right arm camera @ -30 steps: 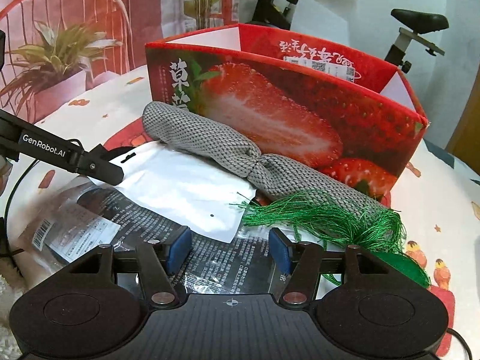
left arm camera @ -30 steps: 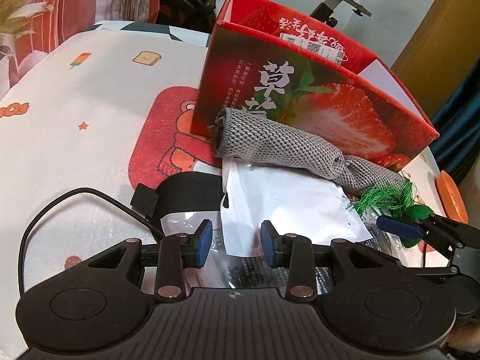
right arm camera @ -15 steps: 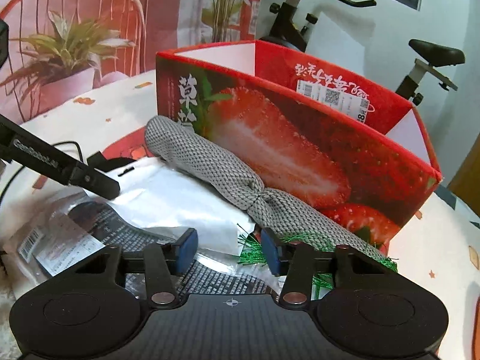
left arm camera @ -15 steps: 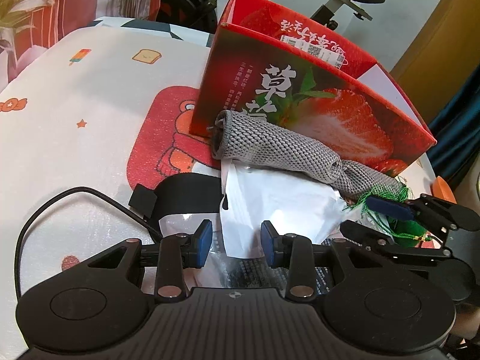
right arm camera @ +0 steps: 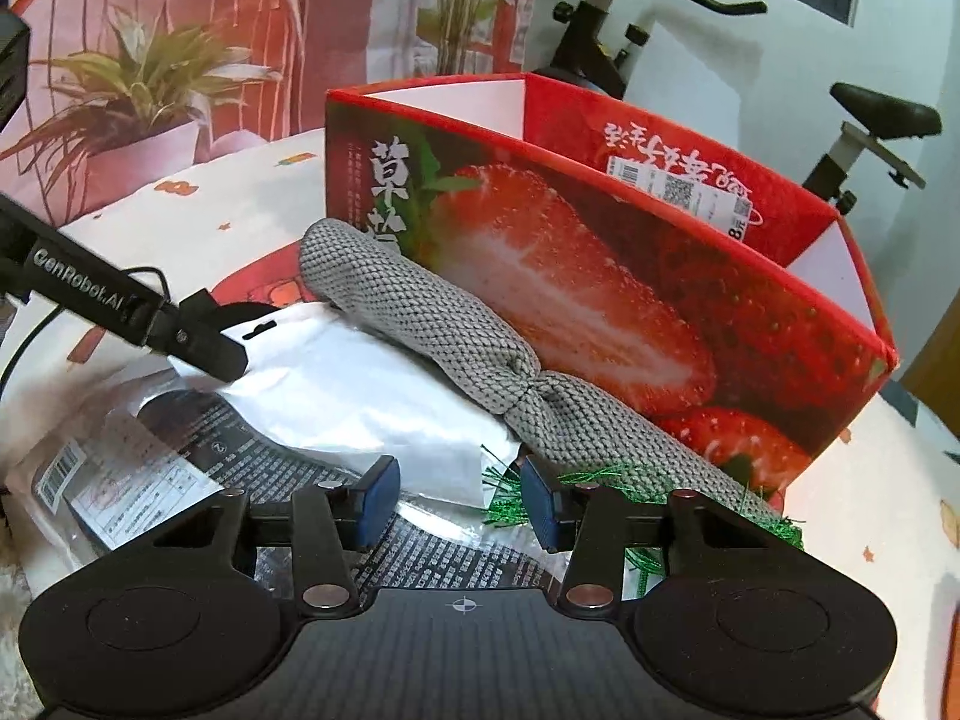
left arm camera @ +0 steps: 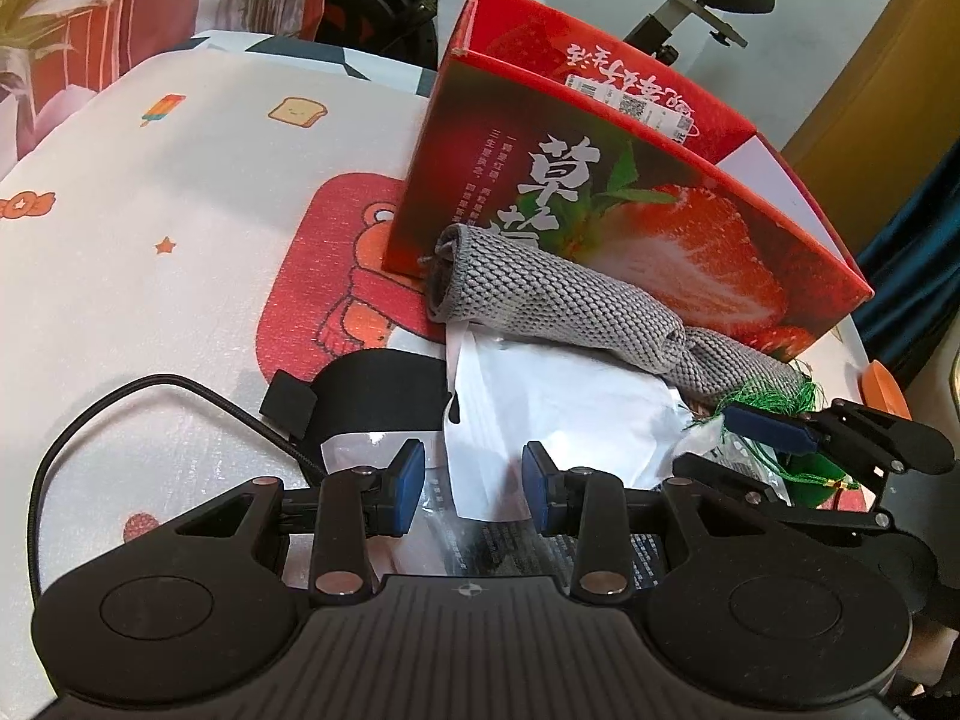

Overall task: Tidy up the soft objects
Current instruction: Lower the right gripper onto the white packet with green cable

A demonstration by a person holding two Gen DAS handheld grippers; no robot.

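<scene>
While I look along my left hand-held gripper (left arm camera: 473,493), its blue pads stand apart with nothing between them, hovering over the near edge of a flat white plastic pouch (left arm camera: 558,414). That pouch lies on the desk (left arm camera: 150,276), which is covered by a white cloth printed with small cartoons. Across the pouch's far edge rests a long grey knitted fabric roll (left arm camera: 558,312), pinched near its middle, leaning against the front wall of an open red cardboard box printed with a strawberry (left arm camera: 660,228). Just left of the pouch sits a black rounded fabric piece (left arm camera: 378,387) with a thin black cable (left arm camera: 120,402) curving by it. At the right, my right hand-held gripper (left arm camera: 738,450) reaches in close to a bundle of green tassel threads (left arm camera: 774,396) at the roll's lower end.

Along my right hand-held gripper (right arm camera: 459,501), the pads are likewise apart and empty. They hover above a clear bag with dark printed text (right arm camera: 240,456), near the white pouch (right arm camera: 360,384). The green threads (right arm camera: 606,480) lie beside the right pad; whether they touch it I cannot tell. The grey roll (right arm camera: 480,336) runs diagonally along the box (right arm camera: 660,300) front. One finger of my left hand-held gripper (right arm camera: 198,339) points over the pouch's corner.
</scene>
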